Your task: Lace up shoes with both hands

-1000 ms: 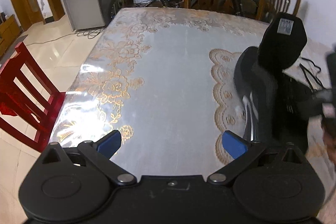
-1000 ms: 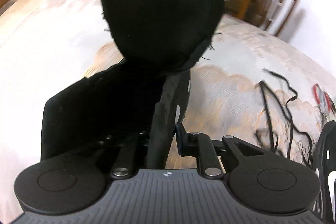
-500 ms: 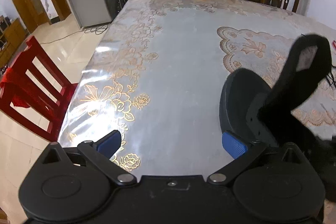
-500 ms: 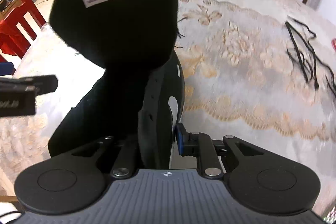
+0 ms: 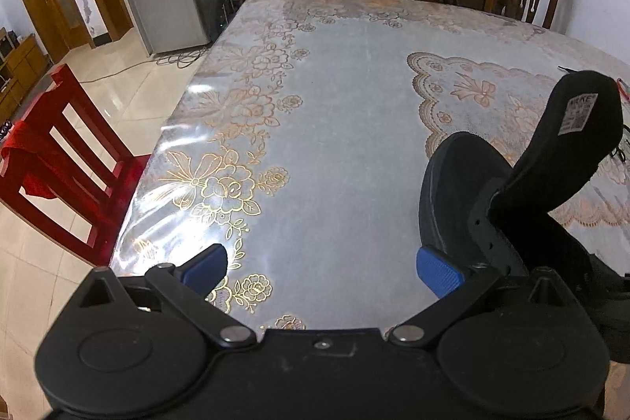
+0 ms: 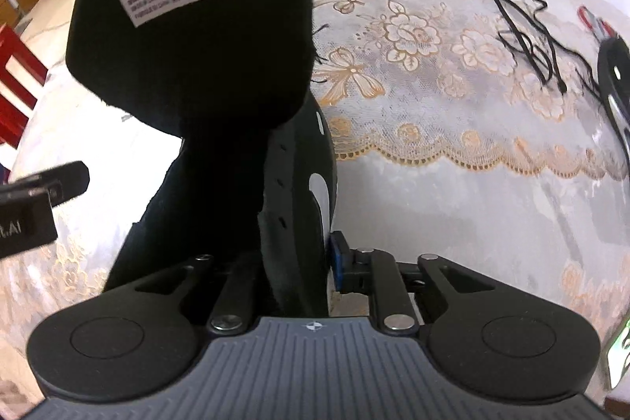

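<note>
1. My right gripper [image 6: 293,262] straddles the eyelet flap of the black fabric sneaker [image 6: 236,152], lower centre of the right wrist view. Its jaws have just been opening; the flap sits between them, and I cannot tell whether the pads press it.
2. My left gripper [image 5: 321,268] stands wide open over bare table [image 5: 334,105], holding nothing. The sneaker sits at the right edge of that view, just beside my blue pad.
3. Handling, my guess: light, soft upper, floppy tongue with a white size label. Stiffer along the eyelet row, so take hold there.
4. The loose black shoelace [image 6: 527,26] lies upper right, well apart from the sneaker: thin, limp, best pinched near its tip.
5. Count: one sneaker in hand, part of a second dark shoe [image 6: 614,81] at right edge; one lace tangle, strands uncountable.
</note>
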Demonstrator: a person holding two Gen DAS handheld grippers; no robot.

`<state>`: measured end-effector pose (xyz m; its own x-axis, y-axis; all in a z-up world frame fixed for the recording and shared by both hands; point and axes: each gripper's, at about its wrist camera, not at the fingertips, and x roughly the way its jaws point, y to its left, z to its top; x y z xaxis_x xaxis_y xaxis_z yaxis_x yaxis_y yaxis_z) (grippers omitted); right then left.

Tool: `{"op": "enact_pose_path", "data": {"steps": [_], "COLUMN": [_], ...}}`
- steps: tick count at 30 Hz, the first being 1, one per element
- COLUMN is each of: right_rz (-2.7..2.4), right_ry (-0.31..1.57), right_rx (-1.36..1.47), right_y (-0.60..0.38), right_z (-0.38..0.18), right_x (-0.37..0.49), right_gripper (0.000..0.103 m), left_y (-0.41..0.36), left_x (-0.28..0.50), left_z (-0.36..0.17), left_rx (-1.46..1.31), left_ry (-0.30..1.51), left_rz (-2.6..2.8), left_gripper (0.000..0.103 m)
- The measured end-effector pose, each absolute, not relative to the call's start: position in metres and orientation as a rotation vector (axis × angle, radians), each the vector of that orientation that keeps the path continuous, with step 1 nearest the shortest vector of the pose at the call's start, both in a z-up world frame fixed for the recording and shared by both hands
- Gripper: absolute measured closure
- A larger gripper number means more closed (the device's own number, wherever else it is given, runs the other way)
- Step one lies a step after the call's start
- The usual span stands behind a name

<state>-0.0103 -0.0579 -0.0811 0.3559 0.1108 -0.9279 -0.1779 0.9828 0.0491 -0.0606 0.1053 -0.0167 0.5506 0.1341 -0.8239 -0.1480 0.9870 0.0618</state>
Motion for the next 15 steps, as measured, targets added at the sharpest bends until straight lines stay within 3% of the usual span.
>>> {"op": "enact_pose_path", "data": {"steps": [4,8,15], "right_rz": [0.209,0.242,0.396], "right_ry": [1.173,1.102,1.112], "right_rx": [-0.11,-0.176,-0.187], "right_y": [-0.061,-0.065,-0.09], "right_z": [-0.073,-0.052,-0.022], "right_x": [-0.017,-0.028,-0.034], "right_gripper": [0.078,0.065,0.064], "left_y": [0.109,0.109,0.107], "left_x": [-0.063,-0.064,-0.067], "left_z": [-0.018,-0.018,-0.015], "left_rx": [-0.026,-0.022,-0.007], "left_ry": [0.976,0.974,0.966], "left_rz": [0.159,0.147,0.123], "left_gripper": [0.001,0.001,0.0]}}
